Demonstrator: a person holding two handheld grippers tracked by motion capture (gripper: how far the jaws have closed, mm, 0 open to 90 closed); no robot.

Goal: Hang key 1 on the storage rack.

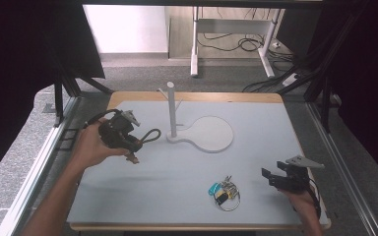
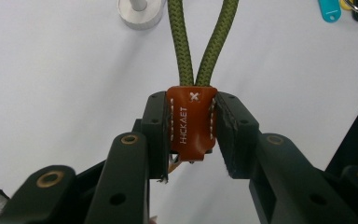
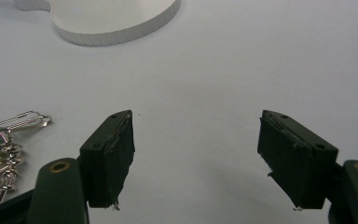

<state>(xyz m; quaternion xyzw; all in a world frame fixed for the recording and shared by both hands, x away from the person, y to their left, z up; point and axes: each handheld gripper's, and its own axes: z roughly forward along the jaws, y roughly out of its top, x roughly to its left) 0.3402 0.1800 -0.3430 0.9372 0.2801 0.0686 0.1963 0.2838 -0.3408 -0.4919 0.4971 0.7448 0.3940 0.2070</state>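
A green rope loop (image 2: 200, 42) with an orange-brown leather tab (image 2: 191, 123) is clamped between the jaws of my left gripper (image 2: 191, 135), which is shut on the tab. In the high view that left gripper (image 1: 130, 147) hangs above the table's left side, the rope loop (image 1: 150, 135) pointing toward the white peg stand (image 1: 172, 110). A bunch of keys (image 1: 225, 192) with teal and yellow tags lies near the front. My right gripper (image 1: 270, 178) rests at the front right, open and with nothing in it; in the right gripper view its jaws (image 3: 196, 156) stand wide apart.
The peg stand has a round white base plate (image 1: 211, 133) in the middle of the grey table (image 1: 256, 118). The keys (image 3: 2, 149) lie just left of my right gripper. Black frame posts flank the table; cables and a desk leg lie on the floor beyond.
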